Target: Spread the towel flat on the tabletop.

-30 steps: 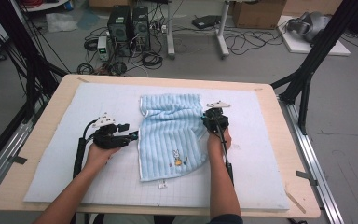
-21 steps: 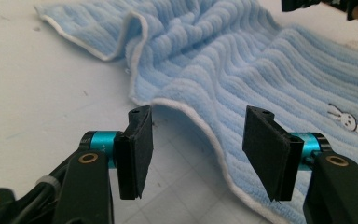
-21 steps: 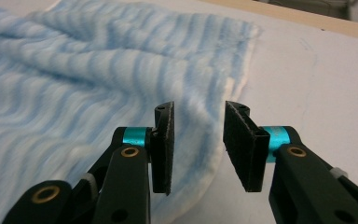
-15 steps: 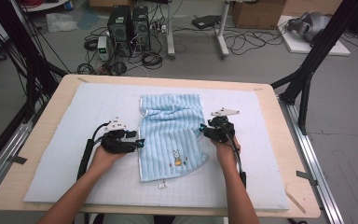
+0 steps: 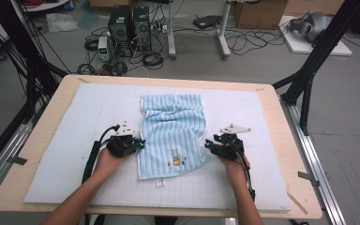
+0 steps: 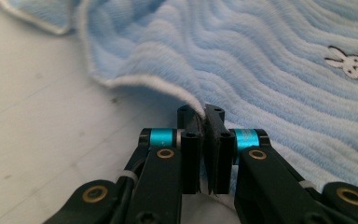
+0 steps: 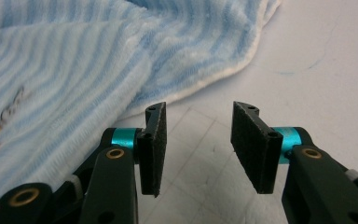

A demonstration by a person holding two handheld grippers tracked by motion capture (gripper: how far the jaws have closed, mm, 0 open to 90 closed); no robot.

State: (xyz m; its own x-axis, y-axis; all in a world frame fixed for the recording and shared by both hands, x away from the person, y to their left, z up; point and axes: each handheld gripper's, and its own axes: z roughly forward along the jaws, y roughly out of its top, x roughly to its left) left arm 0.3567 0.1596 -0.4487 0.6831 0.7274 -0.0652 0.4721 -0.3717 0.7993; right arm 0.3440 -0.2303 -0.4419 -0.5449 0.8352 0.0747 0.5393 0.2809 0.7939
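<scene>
Now L hand-held gripper (image 6: 204, 122) pinching towel (image 5: 173, 129) edge; R hand-held gripper (image 7: 198, 122) agape.

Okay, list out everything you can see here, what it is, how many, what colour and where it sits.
towel: one, light blue with white edging and a small rabbit picture, rumpled on the middle of the mat
mat: one, pale white with a faint grid, covering most of the table
table: one, light wood, under the mat
computer towers: two, black, on the floor beyond the table
cables: many, black, spread on the floor
cardboard box: one, brown, far floor
left gripper: one, black with blue rings, shut on the towel's left edge
right gripper: one, black with blue rings, open beside the towel's right edge
hands: two, behind the grippers at the near edge
</scene>
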